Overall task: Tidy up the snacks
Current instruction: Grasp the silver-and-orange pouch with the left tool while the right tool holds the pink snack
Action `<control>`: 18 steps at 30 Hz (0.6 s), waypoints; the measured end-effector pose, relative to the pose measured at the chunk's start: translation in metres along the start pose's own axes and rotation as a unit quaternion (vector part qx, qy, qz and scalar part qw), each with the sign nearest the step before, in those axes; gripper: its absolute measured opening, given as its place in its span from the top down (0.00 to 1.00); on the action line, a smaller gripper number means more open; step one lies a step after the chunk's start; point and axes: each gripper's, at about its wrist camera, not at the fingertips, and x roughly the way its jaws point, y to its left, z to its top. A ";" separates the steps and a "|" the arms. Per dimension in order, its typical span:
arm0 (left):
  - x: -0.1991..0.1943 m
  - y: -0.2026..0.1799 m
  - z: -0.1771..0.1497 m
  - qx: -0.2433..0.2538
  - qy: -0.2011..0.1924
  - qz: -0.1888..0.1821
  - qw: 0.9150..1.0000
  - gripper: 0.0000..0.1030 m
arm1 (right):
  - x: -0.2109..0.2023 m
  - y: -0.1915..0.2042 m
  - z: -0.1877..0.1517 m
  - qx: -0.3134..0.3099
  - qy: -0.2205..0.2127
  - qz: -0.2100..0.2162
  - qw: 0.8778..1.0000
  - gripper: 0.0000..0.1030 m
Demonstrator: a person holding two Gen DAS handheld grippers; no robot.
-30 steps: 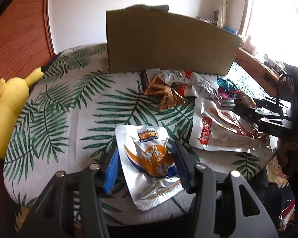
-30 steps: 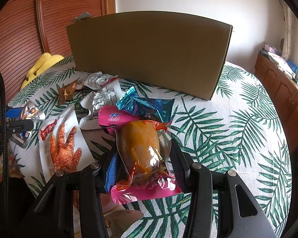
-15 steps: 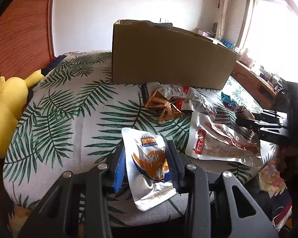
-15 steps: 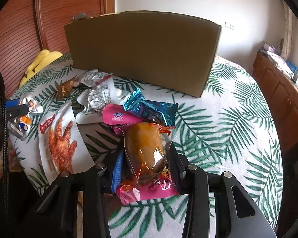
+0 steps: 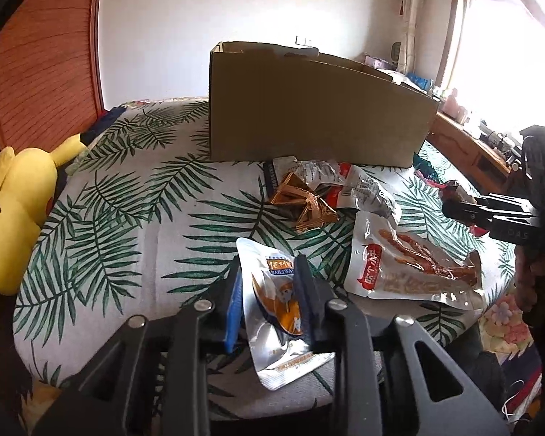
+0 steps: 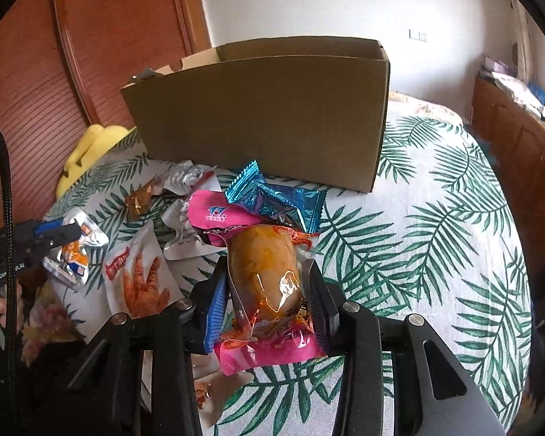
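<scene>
We see the left gripper [image 5: 269, 279] raised above the near edge of the leaf-print bedspread [image 5: 134, 218], its fingers pointing forward toward the cardboard box [image 5: 309, 116]. Its jaws are closed narrowly on a silver snack pouch [image 5: 279, 312] with an orange and blue print, which hangs between the pads with its lower end sticking out below them.

We see the right gripper [image 6: 265, 283] also held up over the bedspread, angled toward the box, whose open top is visible in this view. Its jaws are pinched on a clear-and-pink packet [image 6: 269, 290] holding a brown, egg-shaped piece; the packet's pink end juts out below the fingers.

From the left wrist view, the right gripper reaches in from the right edge, over the loose snacks. Those lie in a cluster in front of the box: a chicken-foot packet [image 5: 410, 265] flat on the cloth, gold wrappers [image 5: 301, 203] beside it, a silver-and-red packet [image 5: 359, 189] just behind, and, in the right wrist view, a blue foil wrapper [image 6: 276, 200] partly over a pink one [image 6: 218, 214]. A yellow plush toy [image 5: 14, 214] rests at the bedspread's left edge.
</scene>
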 end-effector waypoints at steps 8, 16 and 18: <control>0.015 -0.011 -0.006 0.018 0.033 0.018 0.999 0.55 | 0.008 -0.002 -0.003 0.020 0.011 0.030 0.999 0.61; 0.013 -0.023 -0.010 0.056 0.016 0.032 0.998 0.60 | 0.016 -0.030 -0.002 0.124 0.015 0.117 0.985 0.61; 0.011 -0.023 -0.009 0.055 0.014 0.028 0.998 0.62 | 0.018 -0.037 -0.002 0.150 0.014 0.138 0.979 0.61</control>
